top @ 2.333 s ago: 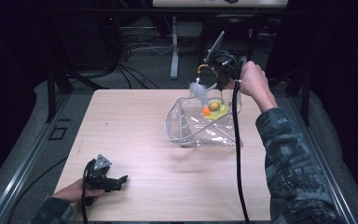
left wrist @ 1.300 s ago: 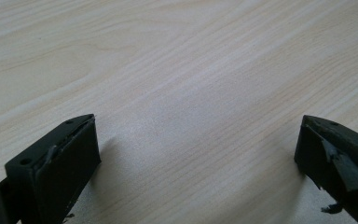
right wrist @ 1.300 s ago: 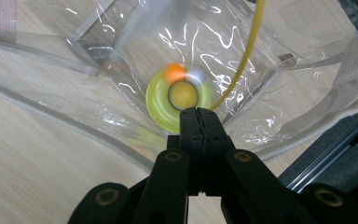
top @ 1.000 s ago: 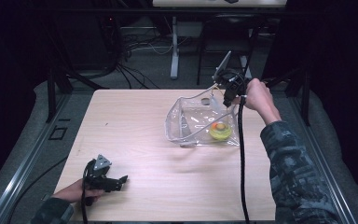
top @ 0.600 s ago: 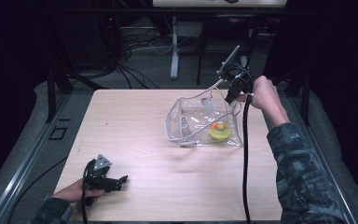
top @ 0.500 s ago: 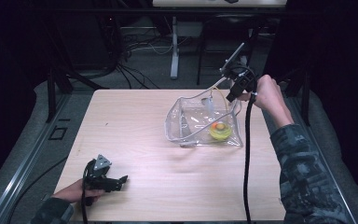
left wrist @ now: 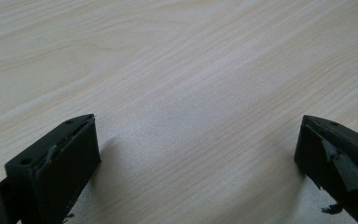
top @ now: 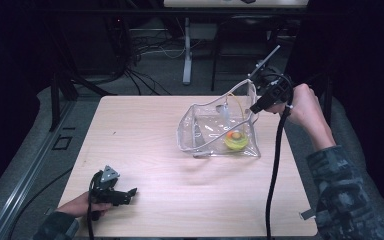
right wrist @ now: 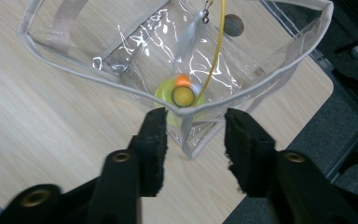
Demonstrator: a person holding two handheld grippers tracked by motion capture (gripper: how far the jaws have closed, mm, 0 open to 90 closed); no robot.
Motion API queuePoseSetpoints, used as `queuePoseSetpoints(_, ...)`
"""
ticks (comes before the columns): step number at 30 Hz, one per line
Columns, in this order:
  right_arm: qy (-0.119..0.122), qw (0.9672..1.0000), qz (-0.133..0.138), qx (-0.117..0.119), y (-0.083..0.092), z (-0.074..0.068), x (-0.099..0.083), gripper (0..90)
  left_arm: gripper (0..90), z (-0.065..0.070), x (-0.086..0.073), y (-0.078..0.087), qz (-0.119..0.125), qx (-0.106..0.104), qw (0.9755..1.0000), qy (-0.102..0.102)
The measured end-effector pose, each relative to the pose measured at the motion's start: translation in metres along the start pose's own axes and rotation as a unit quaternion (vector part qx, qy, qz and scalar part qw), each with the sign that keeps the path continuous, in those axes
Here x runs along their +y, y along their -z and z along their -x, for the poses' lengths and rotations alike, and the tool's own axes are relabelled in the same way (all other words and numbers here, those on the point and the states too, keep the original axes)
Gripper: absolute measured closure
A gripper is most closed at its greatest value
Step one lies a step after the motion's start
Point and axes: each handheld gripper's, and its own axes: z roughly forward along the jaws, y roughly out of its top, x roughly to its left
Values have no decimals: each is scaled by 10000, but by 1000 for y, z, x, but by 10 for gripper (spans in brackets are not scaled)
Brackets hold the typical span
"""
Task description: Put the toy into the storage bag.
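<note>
A clear plastic bag (top: 200,125) with white trim stands open on the right half of the wooden table (top: 150,145). On its bottom lies a yellow toy (top: 235,140) with an orange spot, and a thin yellow cord (top: 238,107) rises from it. My right gripper (top: 254,109) hovers open at the bag's raised right corner. In the right gripper view that gripper (right wrist: 193,120) has its jaws apart on either side of the corner seam of the bag (right wrist: 135,42), with the toy (right wrist: 184,94) and the cord (right wrist: 216,51) just beyond. My left gripper (top: 126,193) rests open on the table (left wrist: 191,93) at the front left.
The right table edge runs close behind the bag, with a dark drop to the floor (right wrist: 349,116). Cables and a stand (top: 186,55) lie beyond the far edge. A black cable (top: 274,165) trails from my right gripper down the table's right side.
My right gripper has moved from above the bag out to its right corner. The yellow toy has gone down to the bag's bottom. The left gripper has stayed still.
</note>
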Motion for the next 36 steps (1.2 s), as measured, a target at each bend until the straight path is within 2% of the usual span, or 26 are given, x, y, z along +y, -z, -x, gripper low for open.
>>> queuePoseSetpoints(2,-25,10000,28,-4,0,-2,-3,517,0,0,0,0,-1,0,10000,-1)
queuePoseSetpoints(3,-4,10000,0,-42,1,-5,-10,453,0,0,0,0,0,0,10000,-1)
queuePoseSetpoints(7,-19,10000,-53,-44,1,-8,-20,400,0,0,0,0,0,0,10000,-1)
queuePoseSetpoints(8,-42,10000,-18,-81,-2,-12,-28,360,0,0,0,0,0,0,10000,-1)
queuePoseSetpoints(10,-54,9999,-25,-83,-3,-13,-31,346,0,0,0,0,0,0,10000,-1)
queuePoseSetpoints(11,-92,9999,-26,-76,-7,-16,-40,308,0,0,0,0,16,16,10000,2)
queuePoseSetpoints(15,-147,9999,-19,-3,-17,-19,-55,237,0,0,0,0,23,13,10000,8)
queuePoseSetpoints(19,-164,9998,-138,53,-31,-25,-70,146,0,0,0,0,10,3,10000,-2)
queuePoseSetpoints(25,-285,9988,-286,259,-60,-31,-90,111,0,0,0,0,3,4,10000,-12)
queuePoseSetpoints(26,-285,9988,-286,259,-60,-31,-90,111,0,0,0,0,3,4,10000,-12)
queuePoseSetpoints(28,-418,9979,-289,405,-77,-36,-100,80,0,0,0,0,3,4,10000,-13)
queuePoseSetpoints(29,-418,9979,-289,405,-77,-36,-100,80,0,0,0,0,3,4,10000,-13)
queuePoseSetpoints(30,-358,9976,-400,434,-82,-37,-102,71,0,0,0,0,9,5,10000,-2)
queuePoseSetpoints(31,-422,9970,-392,510,-93,-42,-108,52,0,0,0,0,9,5,10000,-2)
queuePoseSetpoints(33,-416,9970,-398,514,-97,-44,-110,37,0,0,0,0,8,2,10000,-1)
queuePoseSetpoints(34,-415,9968,-480,487,-106,-48,-115,0,0,0,0,0,4,4,10000,-13)
queuePoseSetpoints(36,-390,9963,-547,528,-114,-53,-119,0,0,0,0,0,3,5,10000,-12)
